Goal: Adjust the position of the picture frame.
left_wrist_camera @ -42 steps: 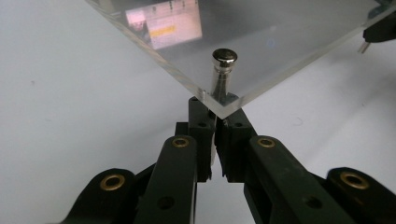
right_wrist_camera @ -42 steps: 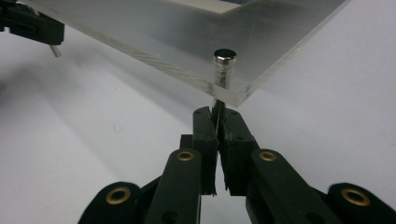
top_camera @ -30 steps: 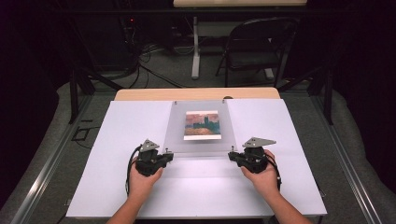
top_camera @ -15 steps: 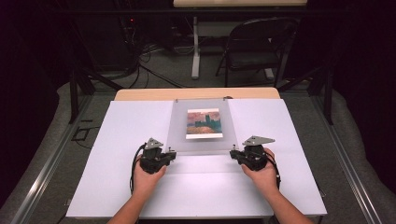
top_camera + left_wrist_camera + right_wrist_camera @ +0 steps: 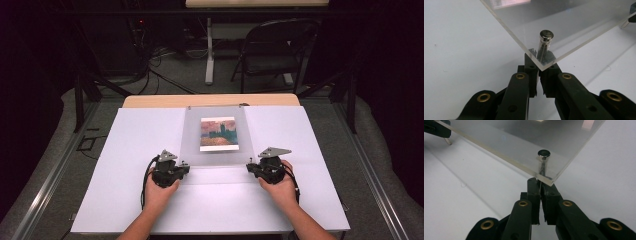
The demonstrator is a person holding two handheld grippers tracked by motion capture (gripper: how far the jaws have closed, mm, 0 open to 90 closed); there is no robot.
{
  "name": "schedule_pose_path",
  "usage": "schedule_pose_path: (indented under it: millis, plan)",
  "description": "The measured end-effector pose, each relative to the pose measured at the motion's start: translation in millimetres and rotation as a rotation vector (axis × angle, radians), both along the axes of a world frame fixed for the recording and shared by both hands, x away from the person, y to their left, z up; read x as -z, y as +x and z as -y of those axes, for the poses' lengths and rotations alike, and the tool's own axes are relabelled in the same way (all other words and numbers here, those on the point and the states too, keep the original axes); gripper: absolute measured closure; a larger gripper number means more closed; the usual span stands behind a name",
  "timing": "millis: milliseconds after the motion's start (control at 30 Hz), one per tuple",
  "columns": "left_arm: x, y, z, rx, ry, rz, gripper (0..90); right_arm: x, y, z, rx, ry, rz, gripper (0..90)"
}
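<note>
A clear acrylic sheet [image 5: 192,135] lies over a small painted picture [image 5: 218,134] on the white table top. Its near edge is raised off the table. A metal pin [image 5: 546,37] goes through the sheet's near left corner [image 5: 541,66], and my left gripper [image 5: 539,62] is shut on the pin's stem below the sheet. A matching pin [image 5: 543,155] sits in the near right corner, with my right gripper [image 5: 540,183] shut on its stem. From above, the left gripper [image 5: 186,169] and right gripper [image 5: 250,167] each sit at a near corner, a hand behind each.
The white cover [image 5: 125,175] spreads wide on both sides of the sheet. A wooden table edge [image 5: 210,100] shows at the back. Beyond it stand a folding chair [image 5: 275,50] and floor cables [image 5: 150,65]. Metal rails [image 5: 50,175] run along the floor.
My left gripper has edged slightly to the right with its corner of the sheet. The right hand has kept still.
</note>
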State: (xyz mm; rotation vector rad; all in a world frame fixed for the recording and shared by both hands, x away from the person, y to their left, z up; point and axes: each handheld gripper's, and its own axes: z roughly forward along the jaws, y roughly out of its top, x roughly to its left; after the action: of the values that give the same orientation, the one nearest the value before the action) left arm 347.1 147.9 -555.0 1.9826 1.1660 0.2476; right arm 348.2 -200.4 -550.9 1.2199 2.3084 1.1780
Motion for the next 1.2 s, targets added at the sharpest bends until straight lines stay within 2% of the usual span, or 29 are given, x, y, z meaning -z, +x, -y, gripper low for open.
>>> schedule_pose_path:
  millis: [500,600,767,1000,1100,1133,1200]
  plan:
    - [2.1,-1.4,0.7,-0.015,-0.013,0.006,83.5,3.8,-0.7,-0.1,0.004,0.000,-0.006,85.4]
    - [2.5,-2.0,1.3,-0.018,-0.004,0.008,81.4,3.6,-1.0,-0.2,-0.001,-0.003,-0.002,84.1]
    - [2.7,-4.1,1.9,-0.018,-0.006,0.016,73.0,3.0,-3.5,-2.6,-0.010,-0.004,0.009,74.4]
    - [0.3,-10.1,0.0,-0.002,-0.021,0.030,52.5,0.4,-10.6,-7.2,-0.011,-0.016,0.039,49.5]
    - [-0.2,-13.2,-1.3,-0.009,-0.018,0.048,46.8,0.5,-12.5,-6.7,-0.017,-0.042,0.043,44.9]
    - [-0.7,-14.3,-1.8,-0.006,-0.021,0.051,44.3,0.3,-13.0,-6.3,-0.023,-0.049,0.059,43.6]
    - [-1.9,-15.9,-2.7,0.000,-0.016,0.056,42.5,-1.3,-15.0,-5.4,-0.020,-0.050,0.063,43.4]
